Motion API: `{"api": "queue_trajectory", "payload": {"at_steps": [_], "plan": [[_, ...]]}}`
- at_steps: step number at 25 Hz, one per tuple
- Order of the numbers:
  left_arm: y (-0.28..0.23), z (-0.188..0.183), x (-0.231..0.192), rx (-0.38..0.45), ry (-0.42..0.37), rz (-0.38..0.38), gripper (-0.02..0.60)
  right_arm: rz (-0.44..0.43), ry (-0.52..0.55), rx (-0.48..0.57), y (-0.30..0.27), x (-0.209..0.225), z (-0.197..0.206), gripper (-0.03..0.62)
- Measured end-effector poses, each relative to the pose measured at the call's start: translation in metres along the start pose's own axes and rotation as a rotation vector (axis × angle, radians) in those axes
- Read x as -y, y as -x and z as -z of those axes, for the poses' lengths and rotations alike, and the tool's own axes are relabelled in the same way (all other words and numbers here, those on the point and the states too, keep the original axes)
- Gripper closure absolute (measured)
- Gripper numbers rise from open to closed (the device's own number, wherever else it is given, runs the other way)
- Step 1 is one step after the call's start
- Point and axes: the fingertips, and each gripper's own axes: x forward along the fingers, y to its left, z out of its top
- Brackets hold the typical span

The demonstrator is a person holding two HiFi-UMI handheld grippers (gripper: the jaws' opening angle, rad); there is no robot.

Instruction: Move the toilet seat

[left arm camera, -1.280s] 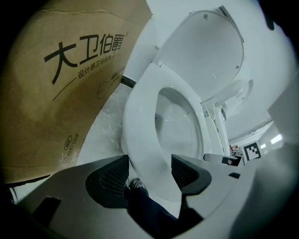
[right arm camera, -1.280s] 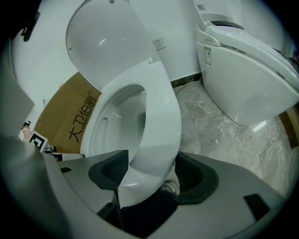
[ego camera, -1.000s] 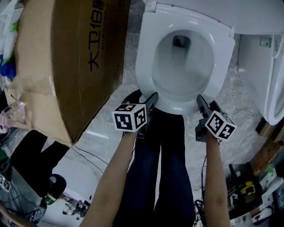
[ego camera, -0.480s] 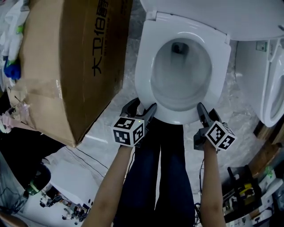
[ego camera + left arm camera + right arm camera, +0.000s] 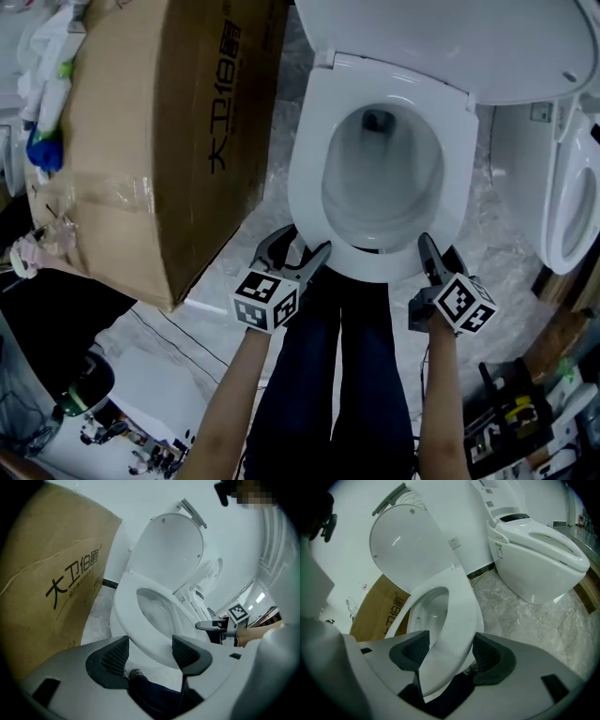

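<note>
The white toilet seat [image 5: 307,178] lies down flat on the toilet bowl [image 5: 380,192]. The lid [image 5: 441,47] stands up behind it. The person stands right at the front of the toilet, with legs in dark trousers [image 5: 361,375] just below the front of the seat.

The left gripper [image 5: 292,253] is at the front left of the seat. Its jaws are part way shut. In the left gripper view the front edge of the seat sits between the two dark pads [image 5: 115,656], and the jaws look closed on it.

The right gripper [image 5: 439,255] is at the front right of the seat. In the right gripper view the seat edge fills the gap between its pads [image 5: 487,656] and touches both, so these jaws hold the seat too.

The two grippers are apart from each other, with the front curve of the seat between them.

A big brown cardboard box [image 5: 141,141] stands just beside the toilet on the left. A second white toilet [image 5: 562,197] is near on the right. The floor [image 5: 497,234] is grey, like marble.
</note>
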Motion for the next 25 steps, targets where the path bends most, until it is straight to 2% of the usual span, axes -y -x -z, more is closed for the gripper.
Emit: {"api": "queue_trajectory", "payload": {"at_steps": [5, 9, 16, 21, 25], "plan": [[0.016, -0.011, 0.012, 0.033, -0.018, 0.022, 0.299, 0.015, -0.004, 0.03, 0.013, -0.008, -0.011, 0.295], [0.037, -0.011, 0.024, 0.022, -0.094, 0.021, 0.301, 0.015, -0.011, 0.044, 0.021, -0.015, -0.02, 0.295], [0.06, 0.008, 0.053, -0.009, -0.141, 0.078, 0.301, -0.008, -0.038, 0.062, 0.036, -0.028, -0.034, 0.295], [0.058, 0.015, 0.073, -0.018, -0.258, 0.097, 0.301, -0.022, -0.017, 0.062, 0.048, -0.037, -0.044, 0.295], [0.054, -0.005, 0.086, 0.024, -0.25, 0.125, 0.302, -0.026, -0.003, 0.072, 0.056, -0.044, -0.053, 0.295]]}}
